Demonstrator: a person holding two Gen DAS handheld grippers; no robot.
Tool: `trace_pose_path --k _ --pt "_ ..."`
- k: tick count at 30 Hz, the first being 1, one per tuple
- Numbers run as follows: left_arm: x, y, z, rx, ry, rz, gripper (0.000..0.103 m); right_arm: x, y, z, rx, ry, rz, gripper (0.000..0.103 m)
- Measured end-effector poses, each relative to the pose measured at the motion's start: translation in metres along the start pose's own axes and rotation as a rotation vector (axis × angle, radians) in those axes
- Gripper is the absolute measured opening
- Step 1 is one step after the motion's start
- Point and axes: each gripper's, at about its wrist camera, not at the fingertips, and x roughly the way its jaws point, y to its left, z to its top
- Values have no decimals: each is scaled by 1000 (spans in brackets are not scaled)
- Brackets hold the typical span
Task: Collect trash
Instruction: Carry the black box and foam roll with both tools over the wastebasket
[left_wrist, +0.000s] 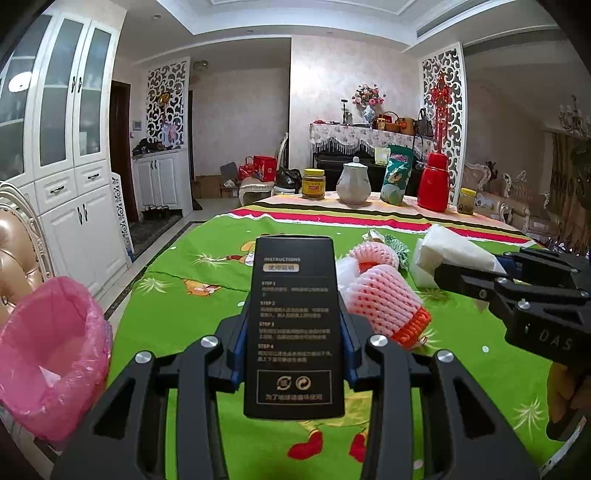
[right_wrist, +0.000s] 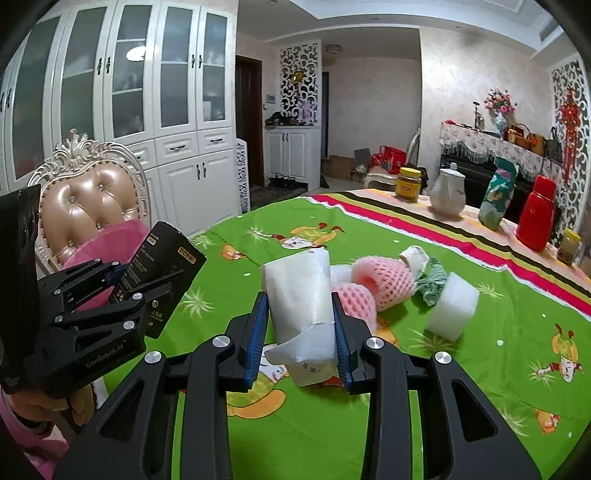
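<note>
Left gripper (left_wrist: 295, 328) clamps a flat matte black carton (left_wrist: 294, 325), held above the tabletop (left_wrist: 192, 295) beside the crinkly pink-lined bin (left_wrist: 51, 354). Right gripper (right_wrist: 300, 332) squeezes a soft white foam sheet roll (right_wrist: 301, 295). Pink foam fruit nets (right_wrist: 384, 282) lie mid-tabletop.

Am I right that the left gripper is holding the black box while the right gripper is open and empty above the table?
Not quite: the right gripper is shut on a white packet, as the right wrist view shows. The left gripper does hold the black box.

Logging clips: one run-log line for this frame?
left tongs: black printed box | right tongs: white paper wrapper | pink-lined bin: left
</note>
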Motion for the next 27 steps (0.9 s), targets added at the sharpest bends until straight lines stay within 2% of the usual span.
trace_pose_path --k 13,27 --pt "-29 51 -12 -28 6 32 38 14 37 -6 -33 34 57 33" --pt "-65 136 -20 -97 -17 146 38 45 97 18 -70 48 159 33"
